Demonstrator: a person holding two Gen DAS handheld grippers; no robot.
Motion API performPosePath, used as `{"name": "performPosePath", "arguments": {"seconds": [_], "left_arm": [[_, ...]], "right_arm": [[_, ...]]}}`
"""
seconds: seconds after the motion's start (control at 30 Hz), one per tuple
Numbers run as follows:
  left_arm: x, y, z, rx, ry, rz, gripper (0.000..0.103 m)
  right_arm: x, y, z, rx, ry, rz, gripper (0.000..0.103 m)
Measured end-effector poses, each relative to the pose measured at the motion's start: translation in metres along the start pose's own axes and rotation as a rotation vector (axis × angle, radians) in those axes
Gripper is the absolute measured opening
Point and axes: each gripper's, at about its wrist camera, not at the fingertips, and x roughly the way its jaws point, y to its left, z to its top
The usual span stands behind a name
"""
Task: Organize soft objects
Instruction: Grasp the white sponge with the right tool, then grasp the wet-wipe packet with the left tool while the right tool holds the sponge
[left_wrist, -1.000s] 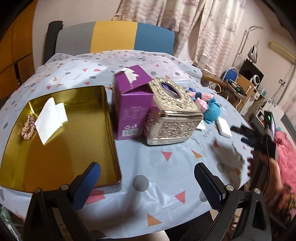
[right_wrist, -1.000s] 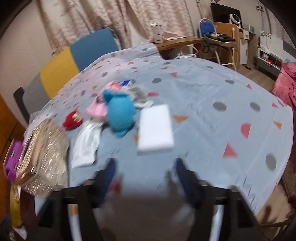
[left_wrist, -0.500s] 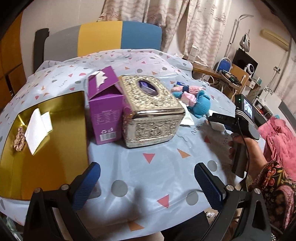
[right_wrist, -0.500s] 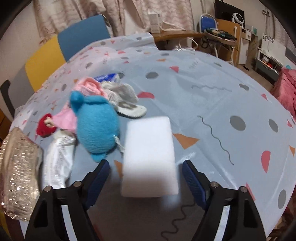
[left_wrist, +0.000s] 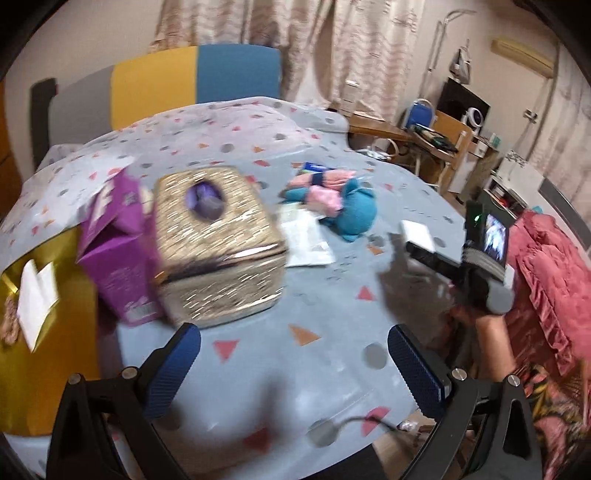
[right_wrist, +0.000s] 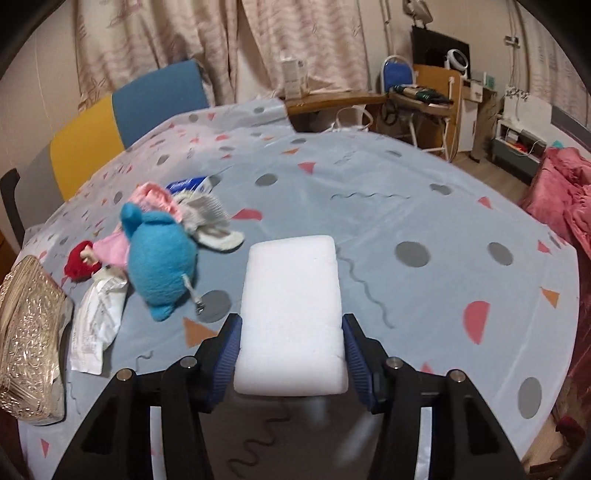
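We start on the left. Our left gripper (left_wrist: 293, 369) has its jaws wide and nothing between them. A second ago it looked mostly at the gold tray (left_wrist: 70, 369). Now the tray has slid off to 9 o'clock in its view, and the shiny box (left_wrist: 218, 243) sits near the middle. The purple box (left_wrist: 114, 254) touches the shiny box on its 9 o'clock side. A white paper (left_wrist: 35, 299) and a hair tie (left_wrist: 9, 321) lie in the tray already.

Next comes the pile of soft things. The blue toy (right_wrist: 159, 254) lies at 9 o'clock from the sponge. A pink doll (right_wrist: 103, 254) with red hair touches the toy on its far left, and a white packet (right_wrist: 98, 321) lies just below it.

Now the right side. A second ago the white sponge (right_wrist: 291, 317) lay ahead of our right gripper (right_wrist: 291, 347), with the jaws wide. Now the sponge sits between the jaws, and they are closing on it. The blue pads (right_wrist: 229, 347) look like they touch both sides, but we see no squeeze in the sponge yet. It rests on the tablecloth (right_wrist: 424, 206), near the 6 o'clock edge.

We think this means the sponge is about to be picked up. It probably goes to the gold tray next, with the other soft things. The toy and the doll are left to move.
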Motion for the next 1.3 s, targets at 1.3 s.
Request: {"name": "performPosePath", "arguments": {"seconds": [1.3], "left_arm": [[0.254,-0.059,0.113,0.23,0.331,0.264,0.081]], "right_arm": [[0.008,-0.032,-0.014,0.153,-0.06,0.193,0.055]]}}
